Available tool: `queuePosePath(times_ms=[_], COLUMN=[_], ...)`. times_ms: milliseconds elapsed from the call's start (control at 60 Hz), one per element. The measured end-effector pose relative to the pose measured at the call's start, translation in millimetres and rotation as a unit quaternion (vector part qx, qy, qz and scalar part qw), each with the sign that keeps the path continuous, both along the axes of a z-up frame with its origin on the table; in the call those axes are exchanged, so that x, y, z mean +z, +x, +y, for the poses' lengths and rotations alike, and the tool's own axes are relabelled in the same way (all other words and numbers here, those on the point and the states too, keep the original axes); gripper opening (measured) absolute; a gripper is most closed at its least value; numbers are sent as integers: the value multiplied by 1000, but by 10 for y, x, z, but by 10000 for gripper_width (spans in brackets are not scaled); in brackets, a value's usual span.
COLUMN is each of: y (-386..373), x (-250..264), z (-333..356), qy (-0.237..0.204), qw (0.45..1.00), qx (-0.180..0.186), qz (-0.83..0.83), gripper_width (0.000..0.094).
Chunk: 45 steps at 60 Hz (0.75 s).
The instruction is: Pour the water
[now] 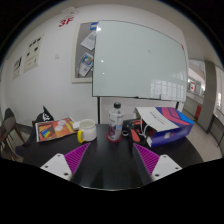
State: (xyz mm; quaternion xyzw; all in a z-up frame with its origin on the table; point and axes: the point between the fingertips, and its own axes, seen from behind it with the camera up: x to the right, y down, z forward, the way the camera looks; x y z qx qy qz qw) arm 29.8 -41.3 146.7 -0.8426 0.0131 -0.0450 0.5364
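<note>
Nearest the camera, the two fingers of the gripper (107, 161) are reaching forward over the dark tabletop (110, 172), each showing a ribbed magenta pad (74, 156) on its inner face. The fingers are standing wide apart and are holding nothing; only bare table is lying between them.

Just beyond the fingertips, roughly midway between them, a clear plastic water bottle with a dark cap (117, 120) is standing upright on the table. Left of it, a pale yellowish cup (87, 130) is sitting near the bottle but apart from it. The cup's inside is not showing, so its contents are hard to tell.

Further left, a colourful flat printed sheet (55, 130) is lying on the table; its picture is too small to read. To the right of the bottle, a colourful box with blue and red sides (168, 125) is resting, with what may be a white sheet across its top.

Behind everything, a large whiteboard (138, 62) is hanging on the pale wall, with small papers (28, 55) pinned further left.
</note>
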Motion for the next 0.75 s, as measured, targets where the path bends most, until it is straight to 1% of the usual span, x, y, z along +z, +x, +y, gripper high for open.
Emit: queuePosePath(times_ms=[117, 217, 367, 550, 750], y=[-158, -218, -292, -339, -367], x=[139, 263, 376, 487, 556], z=[-809, -1428, -2033, -2356, -2394], qy=[-12, -18, -22, -19, -12], qw=[1000, 1000, 999, 999, 1000], qx=[-2, -12, -16, -14, -13], qz=[-11, -18, -20, -27, -17], gripper_width=[846, 846, 845, 847, 849])
